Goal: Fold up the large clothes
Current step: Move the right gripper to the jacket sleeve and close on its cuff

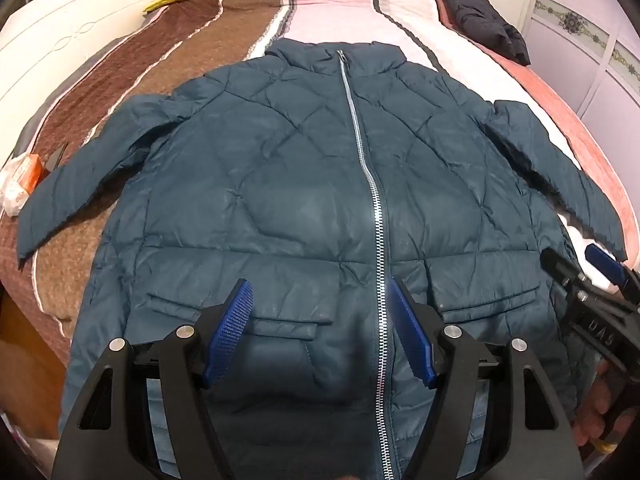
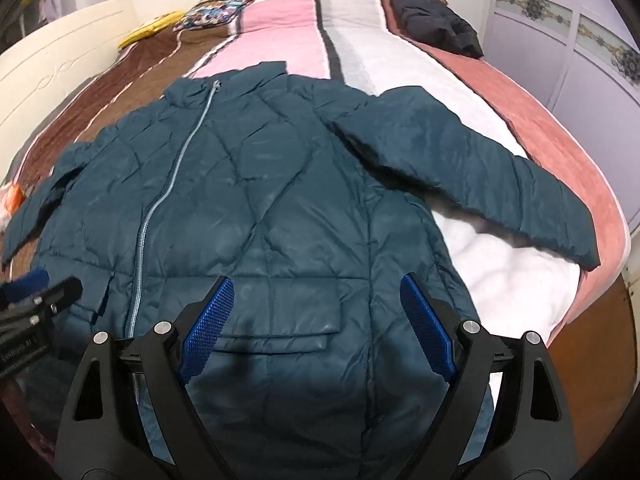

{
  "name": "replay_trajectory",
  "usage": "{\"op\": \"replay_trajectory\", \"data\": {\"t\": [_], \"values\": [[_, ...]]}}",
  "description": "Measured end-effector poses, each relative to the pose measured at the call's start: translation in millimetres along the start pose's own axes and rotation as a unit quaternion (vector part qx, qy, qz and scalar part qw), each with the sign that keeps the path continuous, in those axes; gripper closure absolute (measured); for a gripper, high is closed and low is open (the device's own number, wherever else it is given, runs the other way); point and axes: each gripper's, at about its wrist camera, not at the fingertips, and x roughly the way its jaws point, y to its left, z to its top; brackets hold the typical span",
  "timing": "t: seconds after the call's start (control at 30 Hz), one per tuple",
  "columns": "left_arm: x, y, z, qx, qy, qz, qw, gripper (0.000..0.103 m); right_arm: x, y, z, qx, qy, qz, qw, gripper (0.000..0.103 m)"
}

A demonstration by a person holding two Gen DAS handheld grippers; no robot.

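Observation:
A dark teal quilted puffer jacket (image 1: 304, 184) lies flat, front up and zipped, on the bed, with both sleeves spread outward. Its collar points to the far end. My left gripper (image 1: 320, 292) hovers open above the lower hem, over the left flap pocket and the zipper, with nothing between its blue pads. In the right wrist view the same jacket (image 2: 280, 208) fills the middle. My right gripper (image 2: 318, 284) is open wide above the right flap pocket, empty. Each gripper shows at the edge of the other's view: the right gripper (image 1: 600, 276), the left gripper (image 2: 36, 292).
The bed has a striped brown, pink and white cover (image 1: 332, 12). A folded black garment (image 1: 484, 20) lies at the far right. A patterned pillow (image 2: 216, 10) and a yellow item (image 2: 150, 30) sit at the far left. An orange packet (image 1: 24, 176) lies by the left sleeve. A white wardrobe (image 2: 592, 80) stands right.

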Motion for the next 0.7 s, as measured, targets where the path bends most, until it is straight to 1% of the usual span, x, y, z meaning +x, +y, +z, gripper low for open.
{"op": "replay_trajectory", "data": {"t": [0.1, 0.2, 0.23, 0.33, 0.4, 0.47, 0.53, 0.57, 0.6, 0.63, 0.67, 0.7], "values": [[3, -2, 1, 0.005, 0.004, -0.002, 1.0000, 0.033, 1, -18, 8, 0.036, 0.002, 0.007, 0.999, 0.018], [5, -5, 3, 0.014, 0.003, -0.007, 0.9999, 0.033, 5, -44, 15, 0.079, 0.008, 0.004, 0.997, 0.018], [5, -6, 5, 0.018, 0.003, -0.008, 0.9998, 0.033, 6, -58, 16, 0.101, 0.013, 0.010, 0.995, 0.018], [6, -11, 10, 0.029, 0.004, -0.016, 0.9995, 0.033, 14, -88, 22, 0.156, 0.027, 0.005, 0.987, 0.018], [7, -13, 15, 0.030, 0.006, -0.022, 0.9993, 0.033, 13, -113, 21, 0.191, 0.021, 0.001, 0.981, 0.018], [8, -15, 21, 0.030, 0.007, -0.029, 0.9991, 0.033, 14, -136, 25, 0.228, 0.020, -0.001, 0.974, 0.019], [9, -17, 26, 0.034, 0.005, -0.031, 0.9989, 0.033, 14, -165, 25, 0.255, 0.005, 0.001, 0.967, 0.020], [9, -18, 28, 0.036, 0.003, -0.032, 0.9988, 0.033, 14, -182, 25, 0.280, 0.004, 0.002, 0.960, 0.022], [10, -19, 30, 0.038, 0.002, -0.033, 0.9987, 0.033, 14, -196, 25, 0.300, 0.003, 0.002, 0.954, 0.026], [11, -20, 33, 0.040, 0.002, -0.033, 0.9987, 0.033, 19, -206, 25, 0.322, 0.013, 0.005, 0.946, 0.028], [12, -21, 35, 0.041, 0.002, -0.033, 0.9986, 0.033, 21, -219, 25, 0.344, 0.013, 0.011, 0.939, 0.029], [13, -22, 38, 0.042, 0.002, -0.034, 0.9986, 0.033, 23, -229, 23, 0.363, 0.021, 0.010, 0.931, 0.034]]}}
